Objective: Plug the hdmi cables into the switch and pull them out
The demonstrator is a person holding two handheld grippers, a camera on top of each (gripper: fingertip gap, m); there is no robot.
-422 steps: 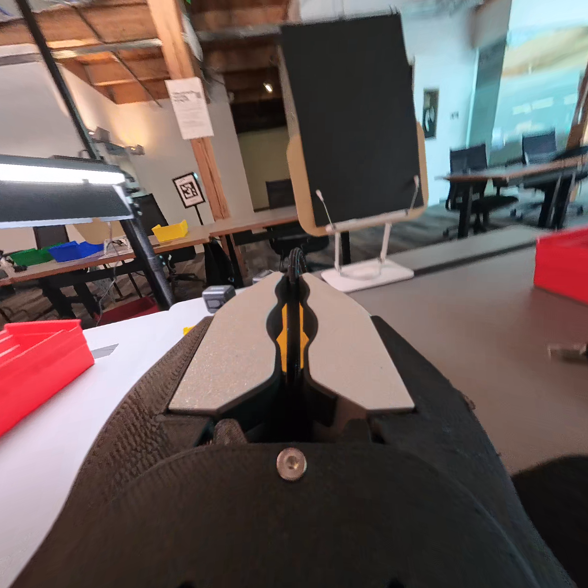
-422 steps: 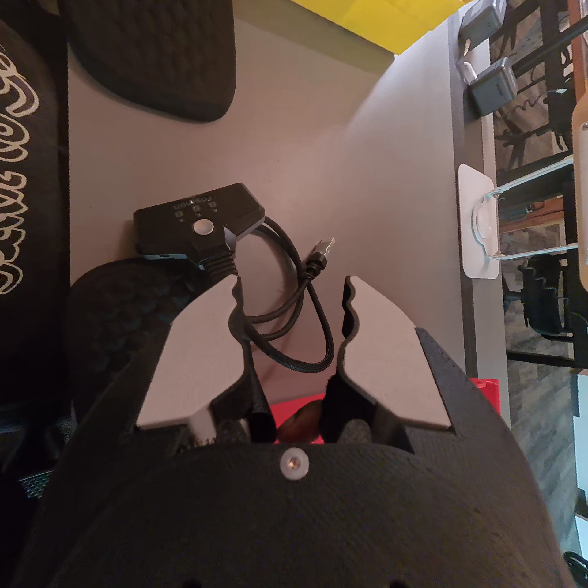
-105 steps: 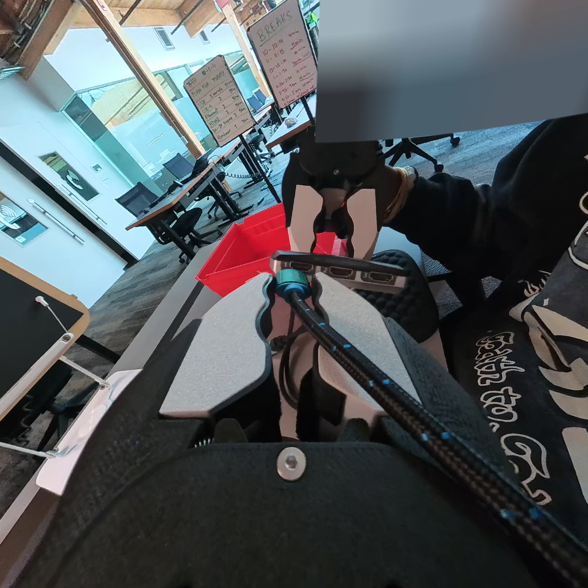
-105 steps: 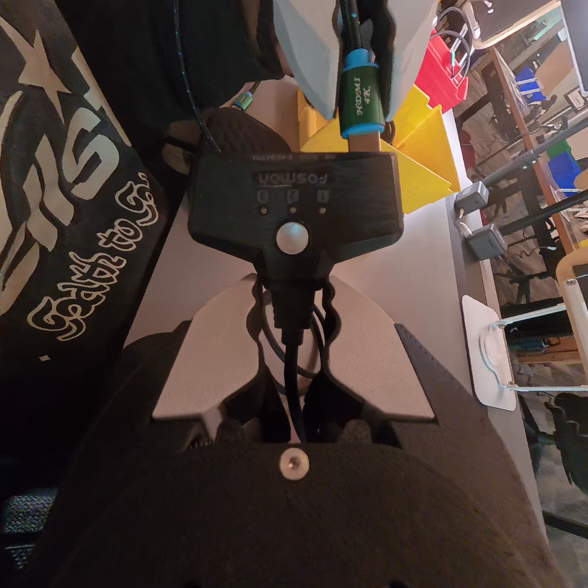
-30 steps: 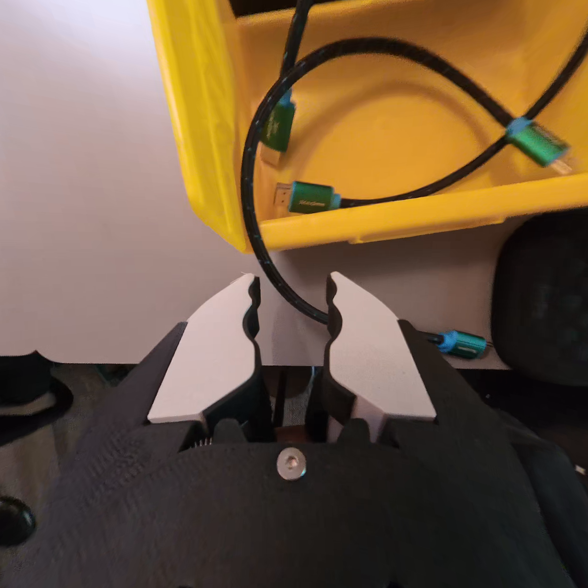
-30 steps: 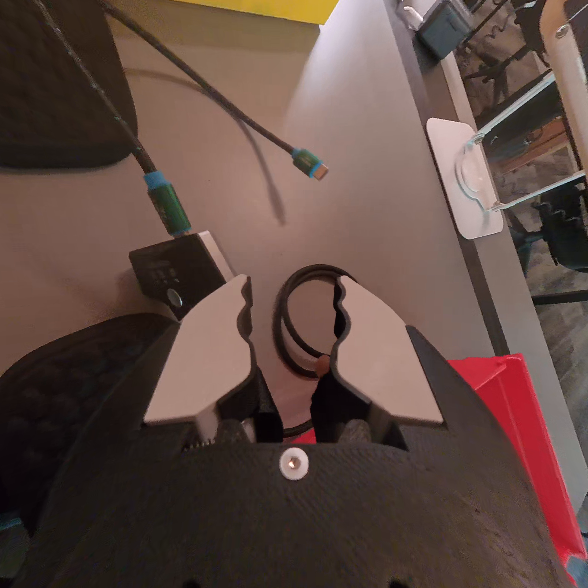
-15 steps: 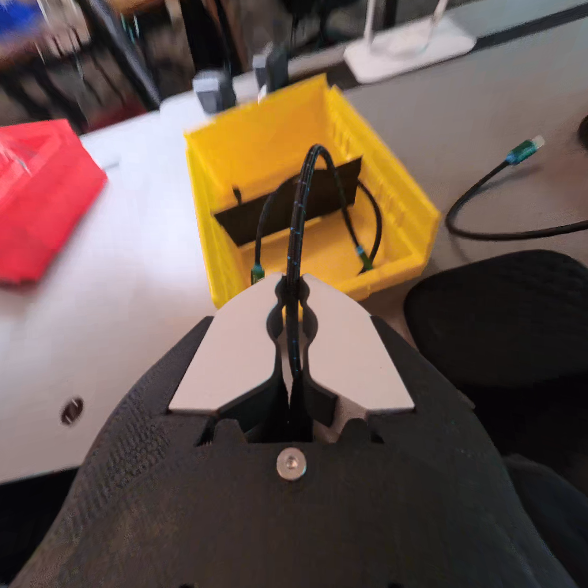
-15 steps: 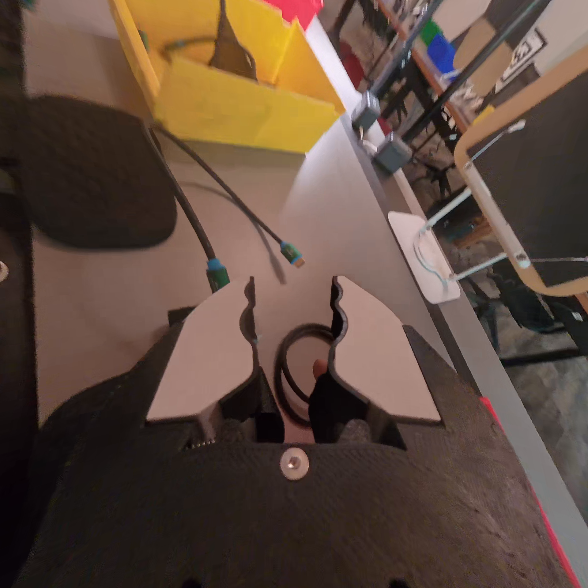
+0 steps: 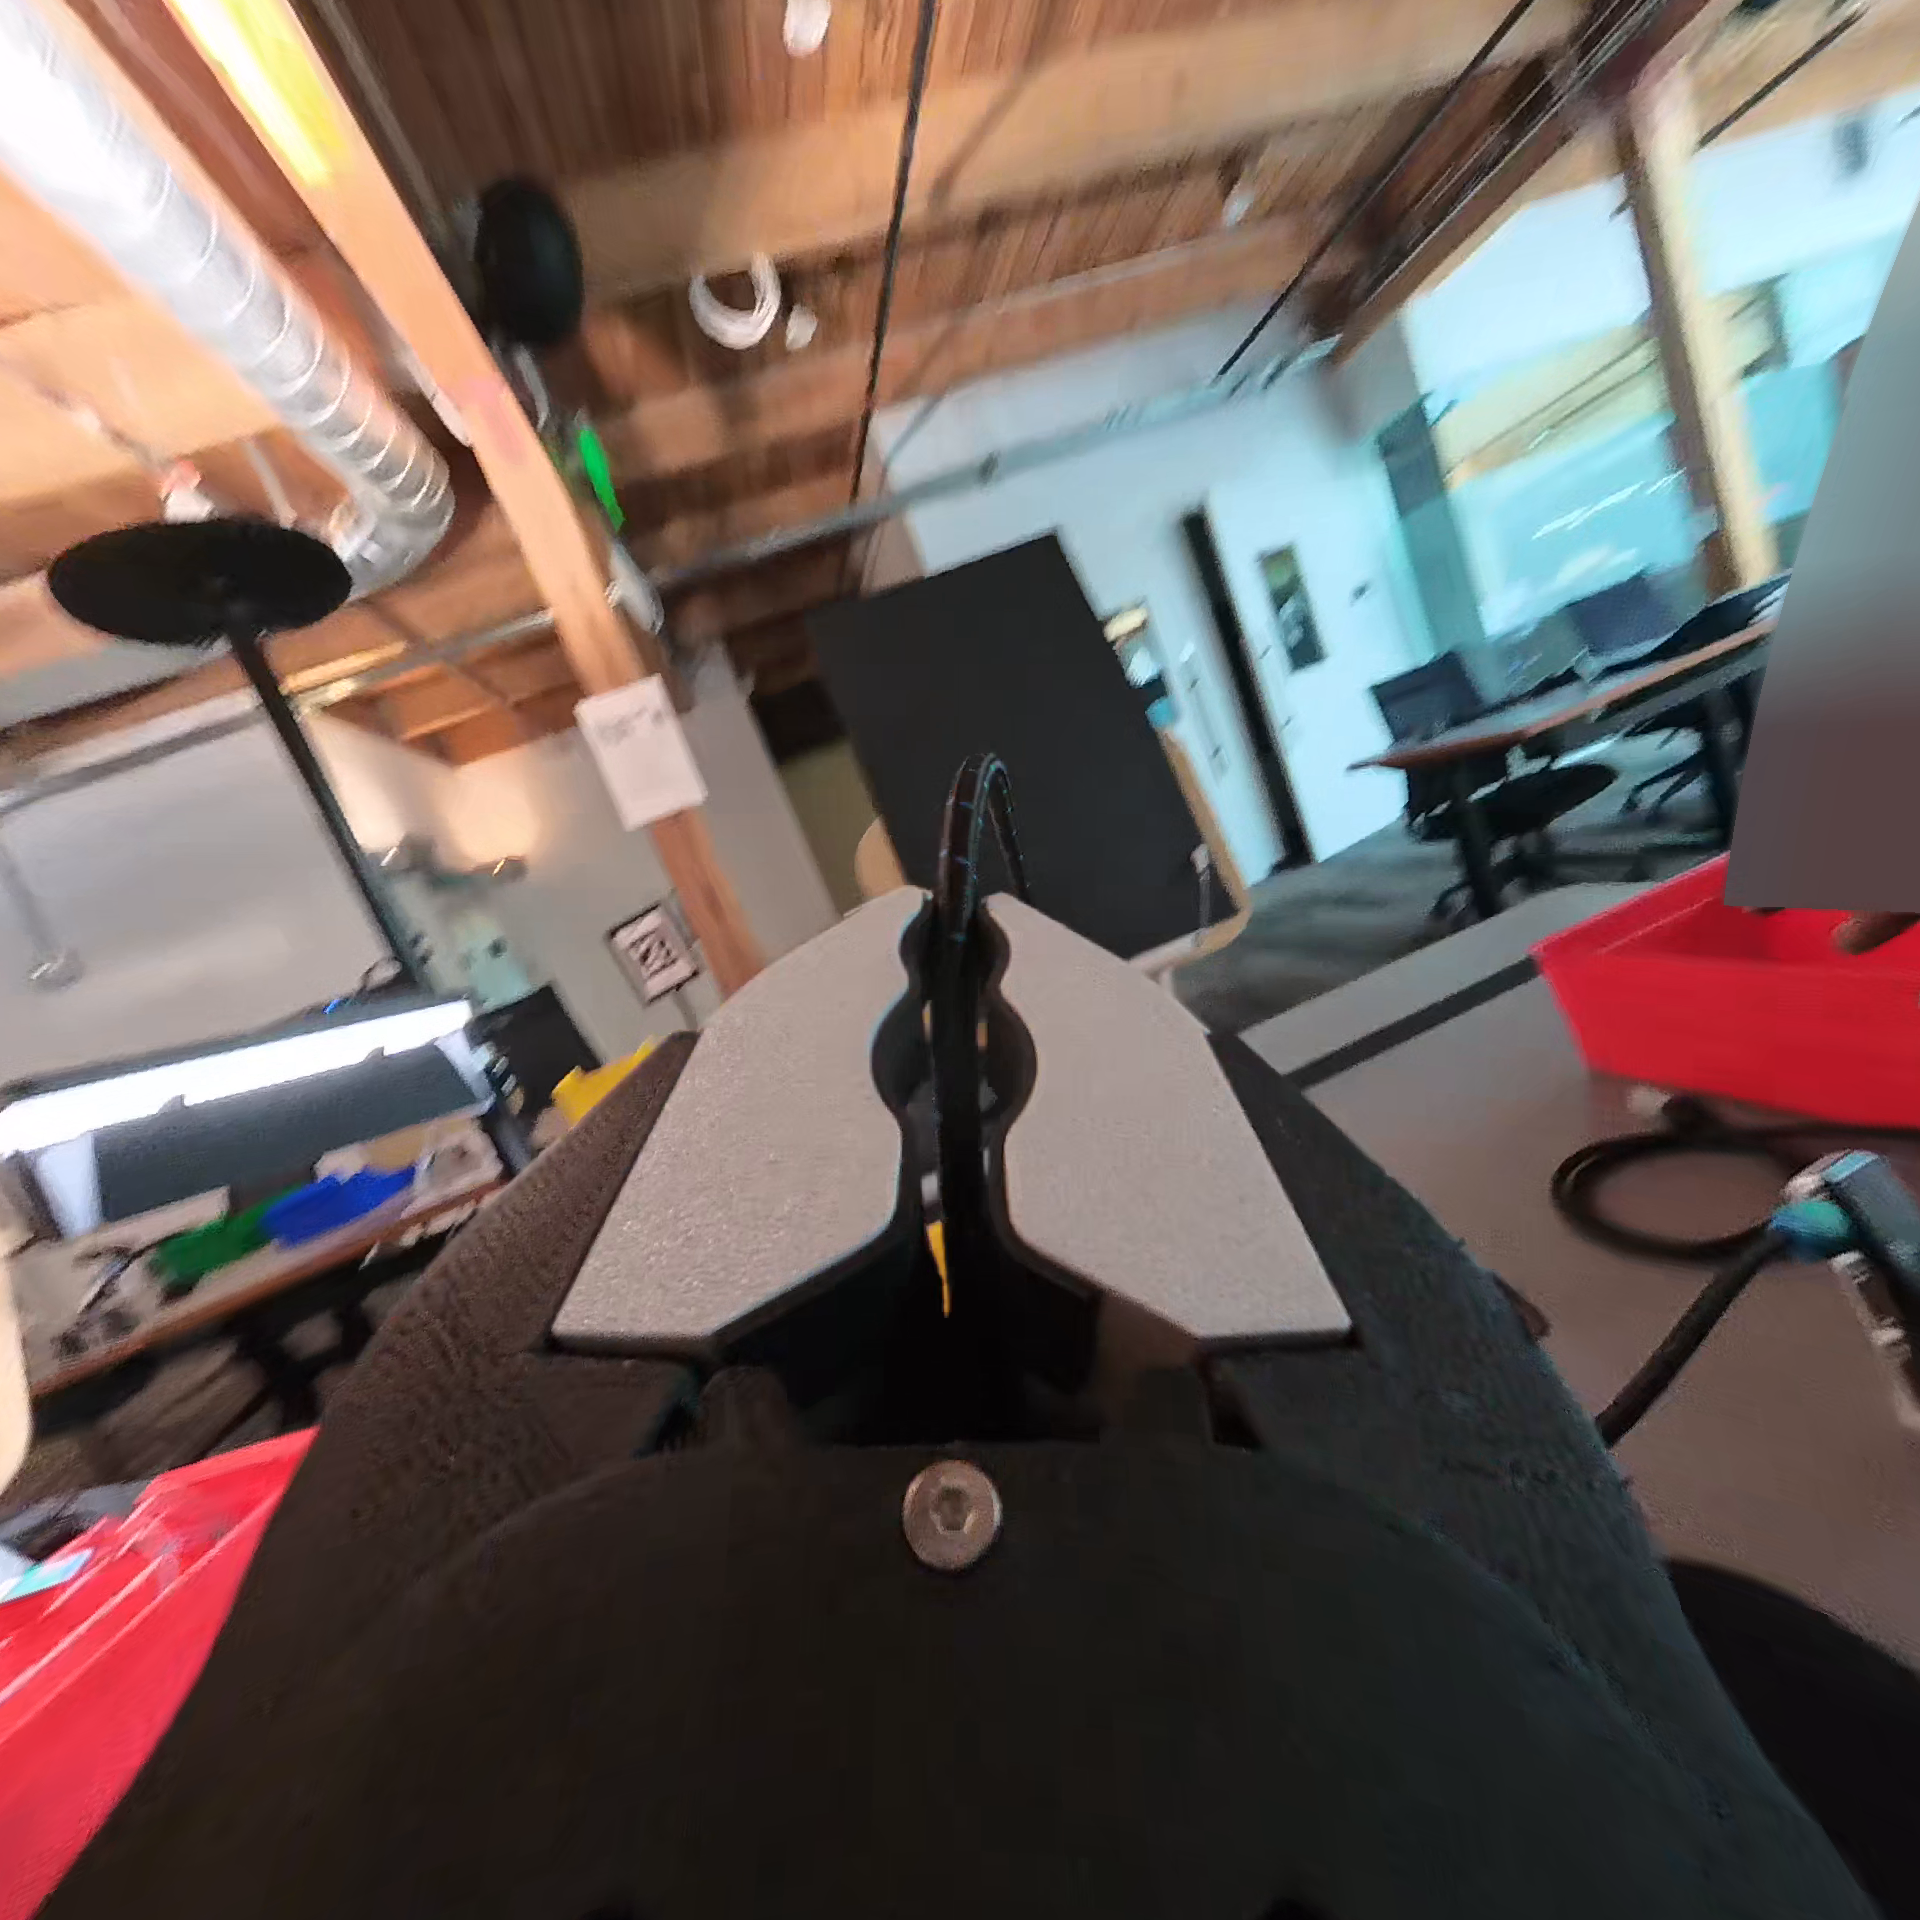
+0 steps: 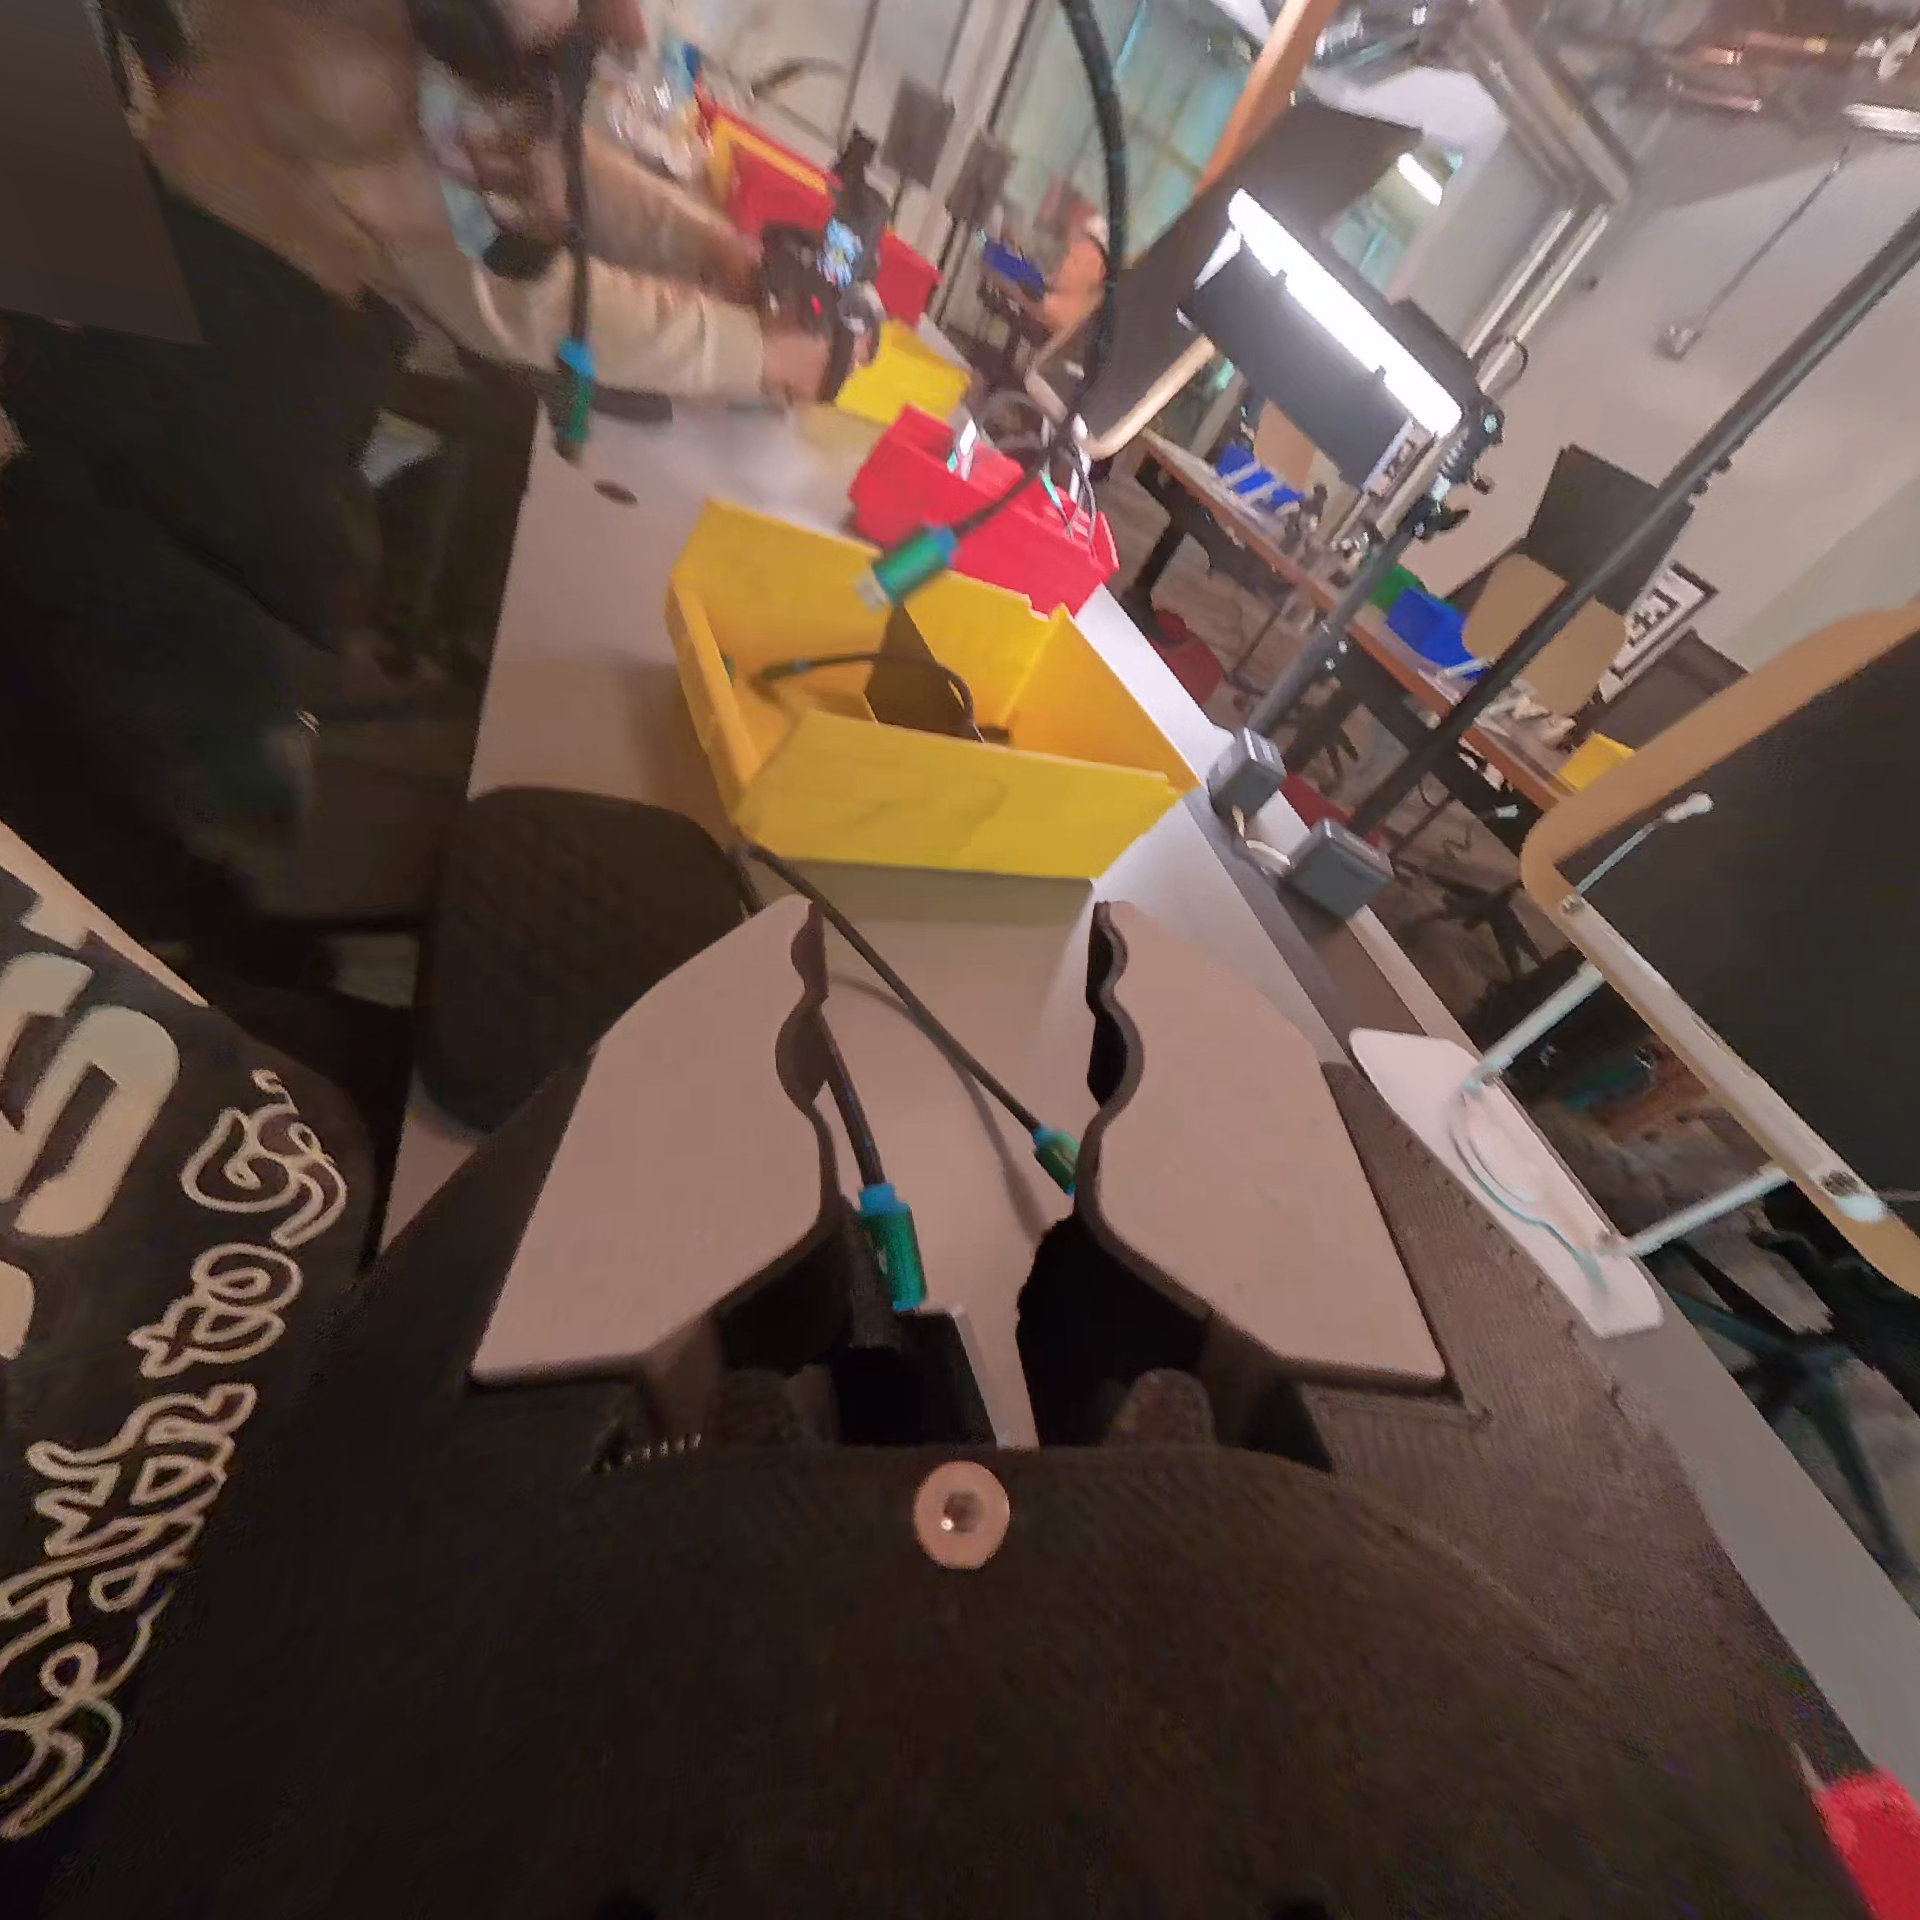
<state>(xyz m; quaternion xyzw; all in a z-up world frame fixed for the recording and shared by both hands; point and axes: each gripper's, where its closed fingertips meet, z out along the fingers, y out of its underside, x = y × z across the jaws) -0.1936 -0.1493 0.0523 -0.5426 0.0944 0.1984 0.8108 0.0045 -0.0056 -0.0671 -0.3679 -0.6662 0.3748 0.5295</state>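
Note:
My left gripper (image 9: 948, 904) is shut on the middle of a black braided HDMI cable (image 9: 961, 831) and holds it high above the table. In the right wrist view that cable (image 10: 1103, 156) arcs overhead, with its two green plugs dangling, one (image 10: 571, 395) at the left and one (image 10: 914, 566) over the yellow bin (image 10: 935, 800). My right gripper (image 10: 951, 914) is open low over the table. Between its fingers a green plug (image 10: 888, 1247) sits in the black switch (image 10: 914, 1361), mostly hidden. The switch (image 9: 1881, 1216) also shows at the right edge of the left wrist view.
A second cable end (image 10: 1055, 1148) lies loose on the grey table. The switch's own coiled lead (image 9: 1662, 1195) lies before a red bin (image 9: 1745, 997). More red bins (image 10: 997, 520), a black pad (image 10: 571, 935) and a white stand base (image 10: 1507, 1174) are nearby.
My left gripper has risen with the cable, pulling its plugs up out of the yellow bin. My right gripper has tilted up over the switch and stays open.

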